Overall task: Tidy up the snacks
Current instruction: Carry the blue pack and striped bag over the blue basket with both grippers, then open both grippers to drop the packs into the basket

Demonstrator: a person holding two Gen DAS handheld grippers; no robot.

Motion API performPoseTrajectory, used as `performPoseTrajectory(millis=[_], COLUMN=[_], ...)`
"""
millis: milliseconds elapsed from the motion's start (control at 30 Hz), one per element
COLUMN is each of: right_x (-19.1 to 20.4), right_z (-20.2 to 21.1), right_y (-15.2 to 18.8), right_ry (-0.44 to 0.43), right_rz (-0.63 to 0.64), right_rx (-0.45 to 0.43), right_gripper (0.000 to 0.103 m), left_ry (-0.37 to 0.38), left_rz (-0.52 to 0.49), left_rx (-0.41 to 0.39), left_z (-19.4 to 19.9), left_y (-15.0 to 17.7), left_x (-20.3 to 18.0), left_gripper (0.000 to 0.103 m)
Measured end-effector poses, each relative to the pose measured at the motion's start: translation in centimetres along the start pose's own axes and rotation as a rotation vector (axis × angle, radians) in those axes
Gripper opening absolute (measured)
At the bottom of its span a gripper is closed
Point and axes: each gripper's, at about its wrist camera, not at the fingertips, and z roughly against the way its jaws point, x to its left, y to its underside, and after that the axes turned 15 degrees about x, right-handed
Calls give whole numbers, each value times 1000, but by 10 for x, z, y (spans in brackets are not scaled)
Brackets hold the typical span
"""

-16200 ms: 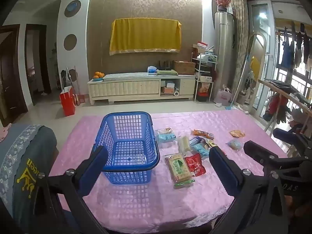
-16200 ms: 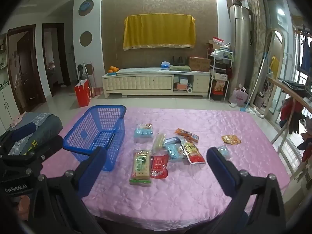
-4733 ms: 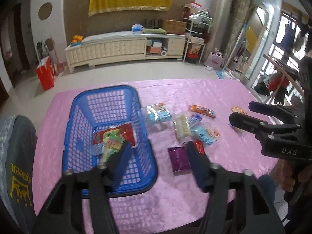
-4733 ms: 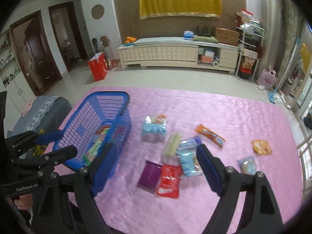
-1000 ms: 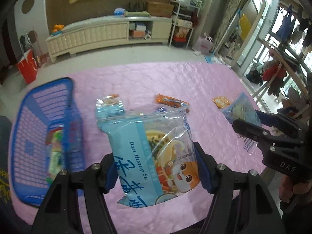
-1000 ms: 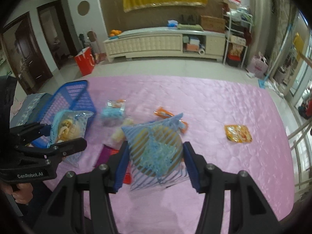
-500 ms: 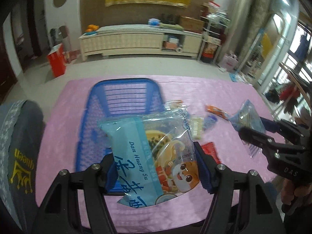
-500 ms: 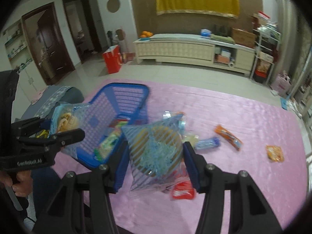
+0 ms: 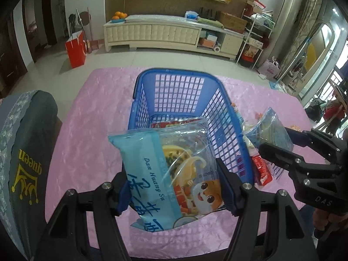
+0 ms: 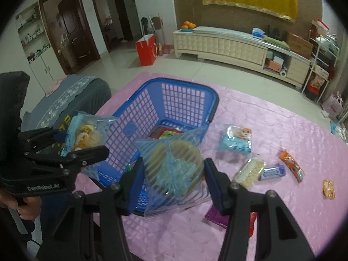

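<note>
Left wrist view
Left tool (image 9: 176, 187): clamped on a light blue snack bag (image 9: 165, 174), blue pads pressing both its sides, bag held over the near end of the blue basket (image 9: 184, 111).
Right tool (image 9: 280, 145): seen to the right of the basket, closed on a striped snack bag (image 9: 268, 130) lifted just beside the basket's right wall.
Basket contents: a red packet (image 9: 174, 122) on the floor of the basket, mostly hidden behind the held bag.
Shown here only: a red pouch (image 9: 262, 169) on the bench just right of the basket; a chair back with a crown print (image 9: 24, 163) left of the basket.
Open room: bare pink bench (image 9: 91, 130) left of the basket and beyond its far rim.

Right wrist view
Right tool (image 10: 174, 182): gripping the striped snack bag (image 10: 174, 167) between its pads, bag over the basket's (image 10: 187, 100) near right corner.
Left tool (image 10: 71, 143): left of the basket, holding its light blue bag (image 10: 84, 132) at the basket's left rim.
Basket contents: red and green packets (image 10: 167, 133) lying on the floor.
Shown here only: snacks loose on the bench right of the basket: a blue cartoon packet (image 10: 236, 141), a pale cracker bar (image 10: 249, 171), a small blue bar (image 10: 271, 171), an orange stick pack (image 10: 292, 166), a small orange packet (image 10: 328, 187), a purple pouch (image 10: 215, 216).
Open room: bare bench (image 10: 282, 126) beyond and right of the loose snacks, up to its far edge.
</note>
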Motion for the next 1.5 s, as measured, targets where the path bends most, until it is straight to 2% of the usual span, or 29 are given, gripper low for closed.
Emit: performPoseTrajectory(millis=[433, 533, 667, 900, 1133, 1300, 1500], right_x=[14, 15, 15, 23, 36, 40, 38], right_z=[-14, -13, -12, -14, -26, -31, -34], right_y=[-2, -3, -6, -12, -16, -16, -14], right_ry=[5, 5, 0, -5, 26, 89, 75], right_rz=[38, 40, 33, 35, 55, 73, 75], right_rx=[38, 40, 36, 37, 61, 67, 83], right_gripper=[59, 59, 59, 59, 59, 59, 60], left_ry=[10, -9, -13, -21, -23, -18, -6], left_rz=[-11, -14, -10, 21, 31, 42, 43], left_rx=[32, 17, -11, -56, -59, -54, -58], left_z=[-10, -7, 1, 14, 14, 10, 10], left_y=[0, 2, 3, 5, 9, 10, 11], left_x=[13, 11, 14, 26, 37, 44, 44], left_gripper=[68, 68, 75, 75, 75, 75, 75])
